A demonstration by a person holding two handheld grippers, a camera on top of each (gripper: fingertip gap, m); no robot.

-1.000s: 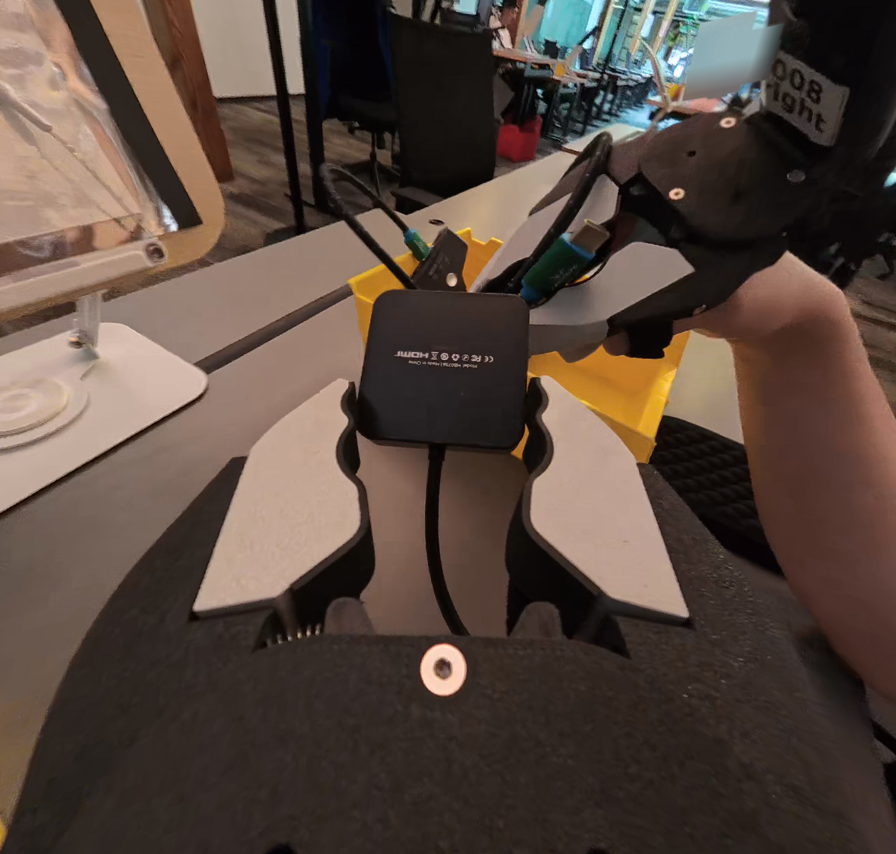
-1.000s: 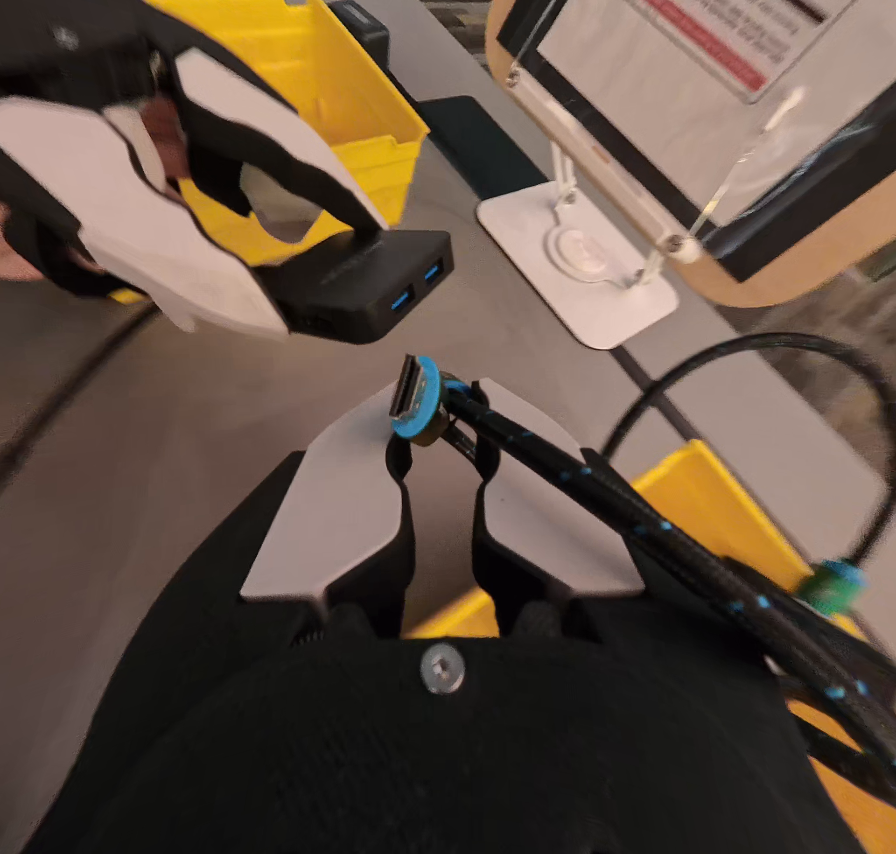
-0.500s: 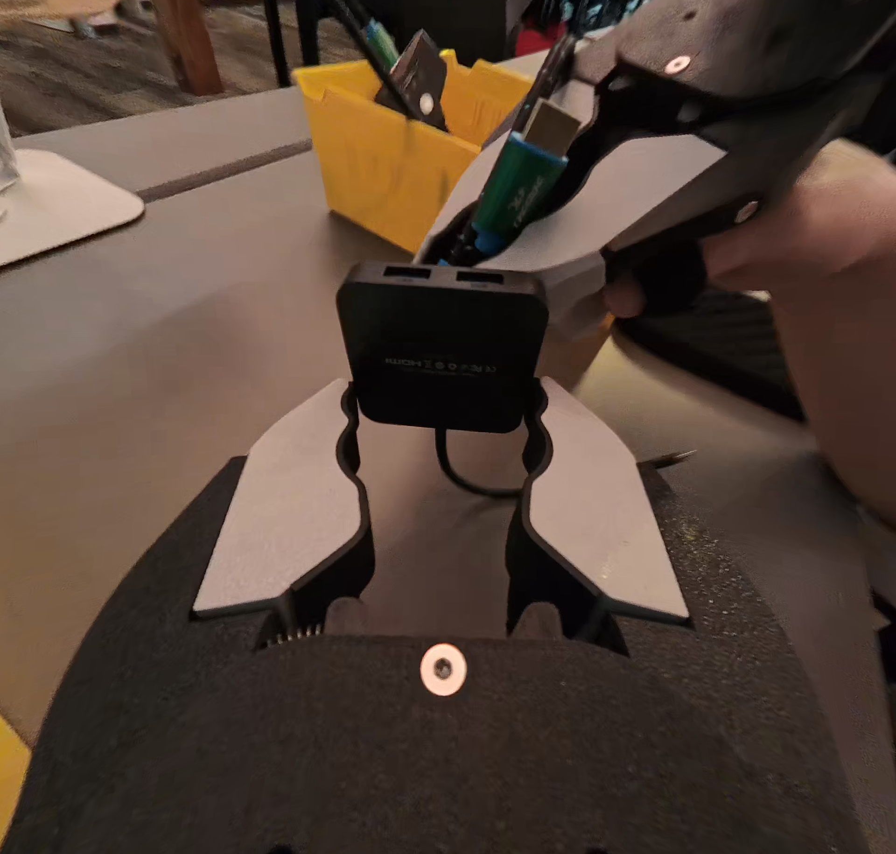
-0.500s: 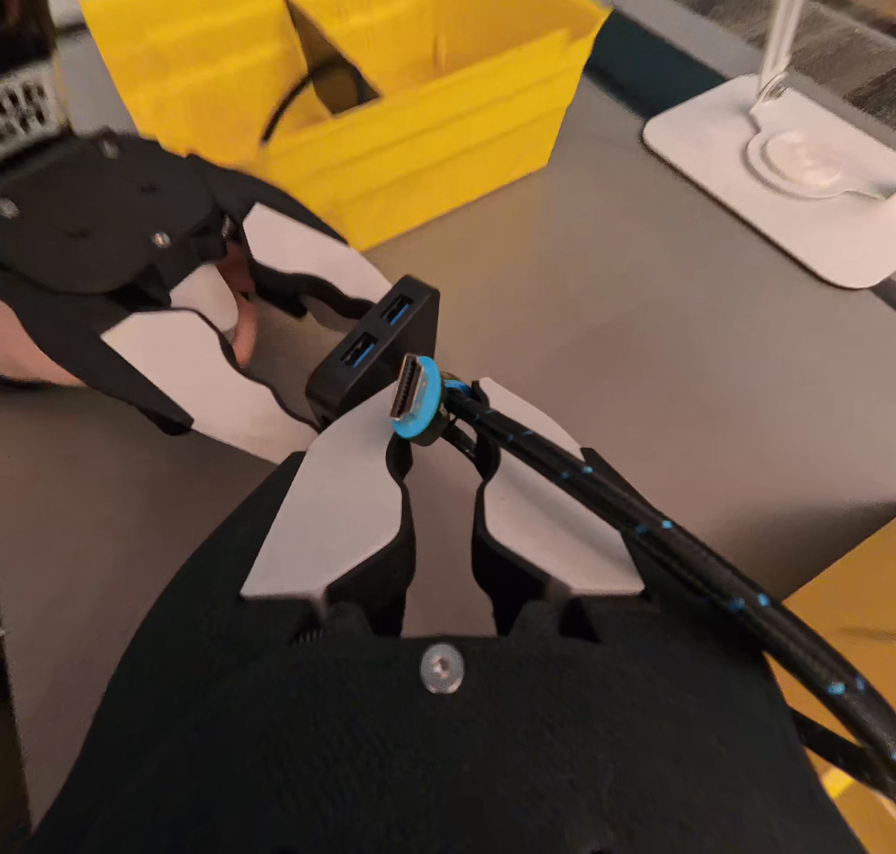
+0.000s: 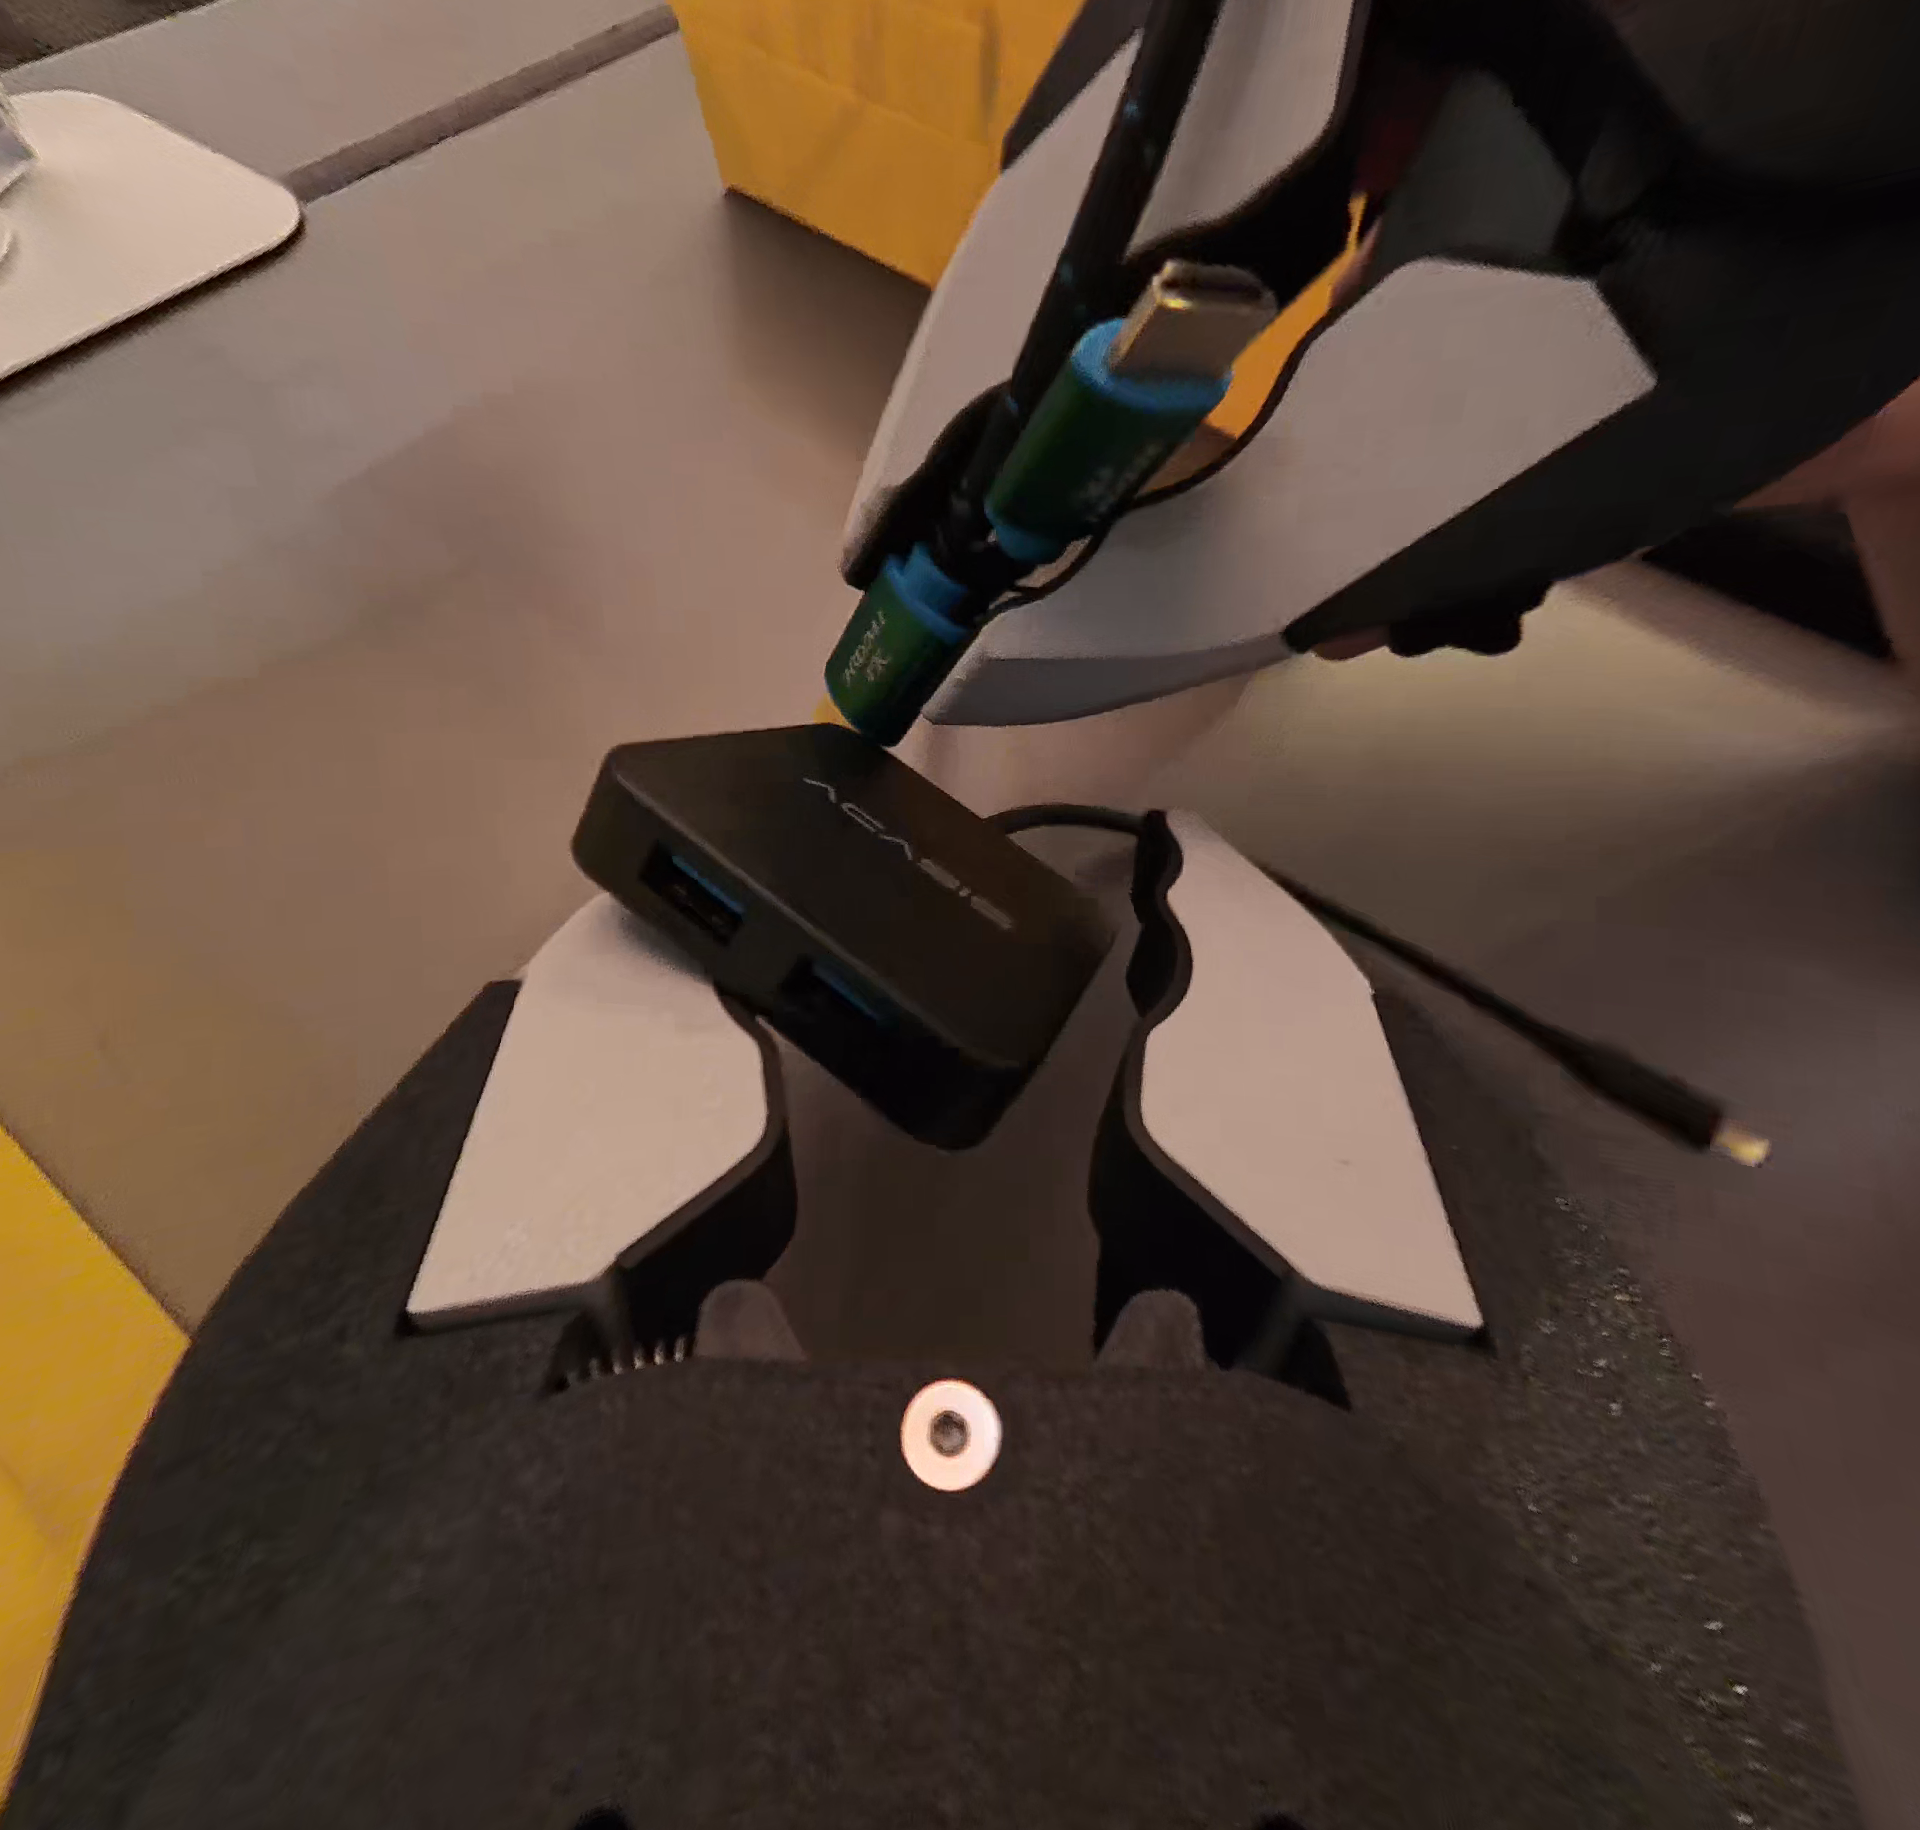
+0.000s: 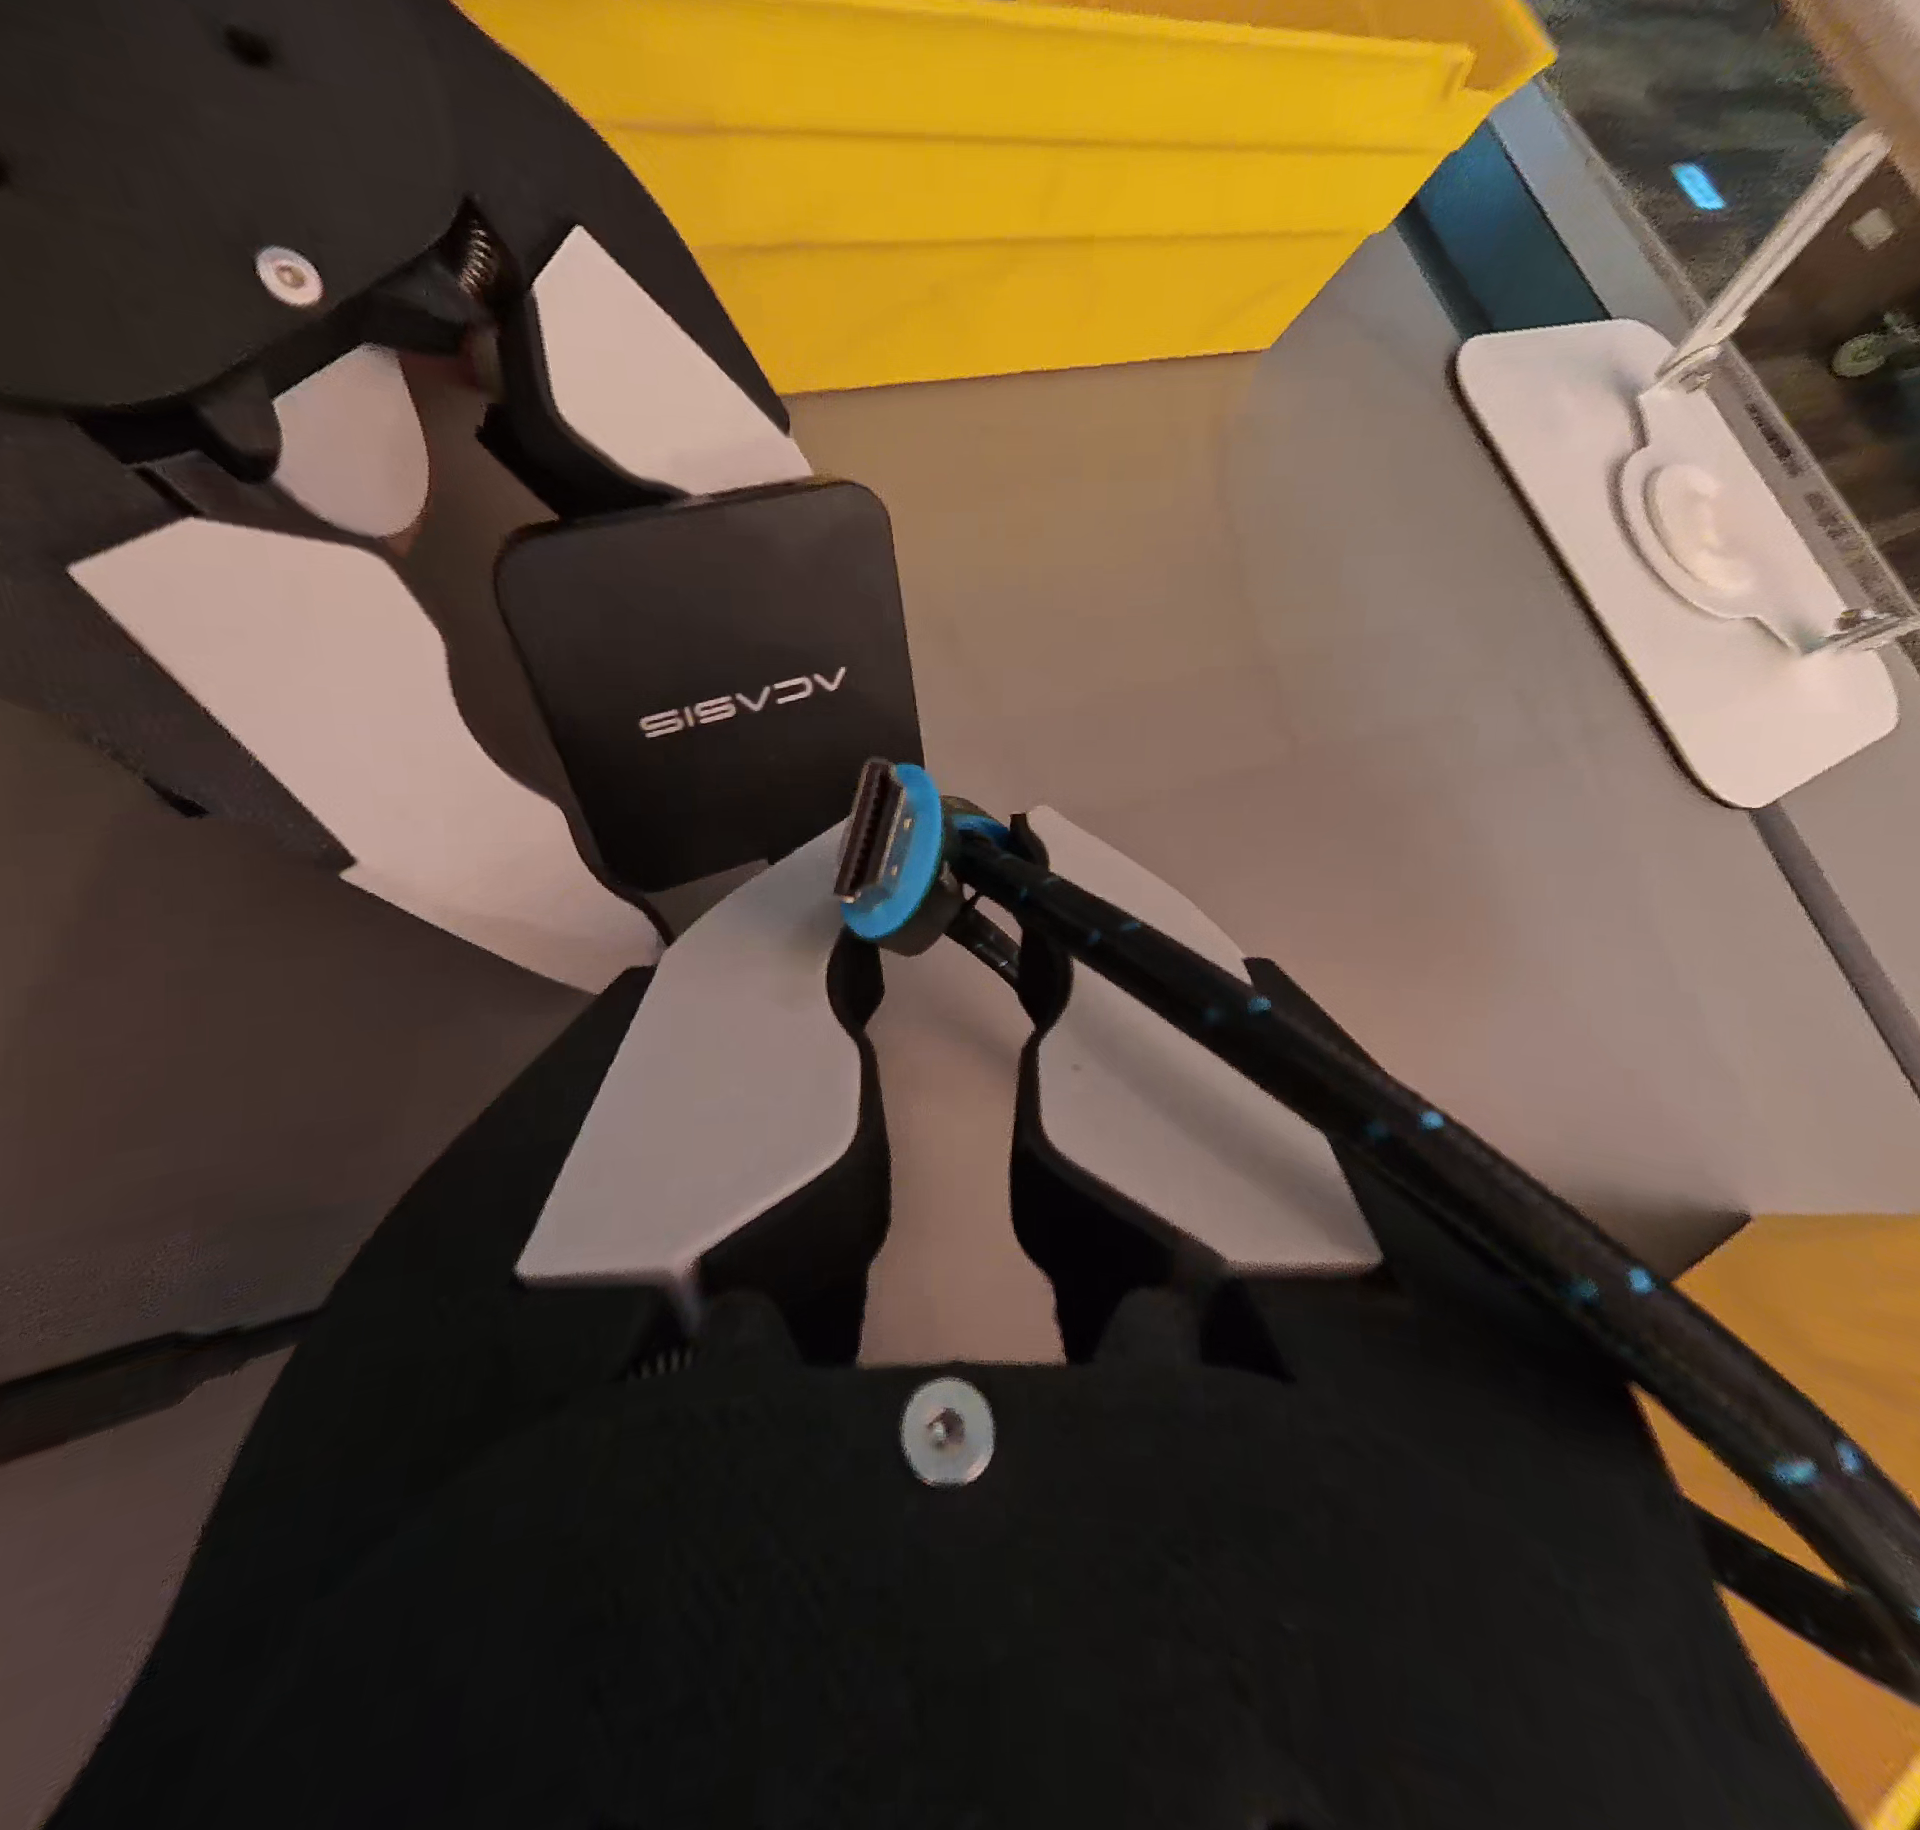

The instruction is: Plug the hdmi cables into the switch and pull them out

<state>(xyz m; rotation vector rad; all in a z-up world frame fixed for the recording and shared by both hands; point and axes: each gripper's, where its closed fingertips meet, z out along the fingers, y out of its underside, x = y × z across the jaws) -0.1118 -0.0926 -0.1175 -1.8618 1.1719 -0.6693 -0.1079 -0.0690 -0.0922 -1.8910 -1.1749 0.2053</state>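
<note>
warm, dimmish indoor light, yellowish on the grey table and brighter toward the upper right of the right wrist view, where daylight-like glints show past the table edge. soft shadows pool under the black switch and along the lower left of that frame. both pictures bend strongly at the edges, wide-angle style. in the left wrist view the upper part is smeared with motion blur: the yellow bin and the green plug look soft, and the white stand base is hazy. the near foam grain at the bottom stays crisp. no harsh glare, only a mild sheen on the switch top.
</note>
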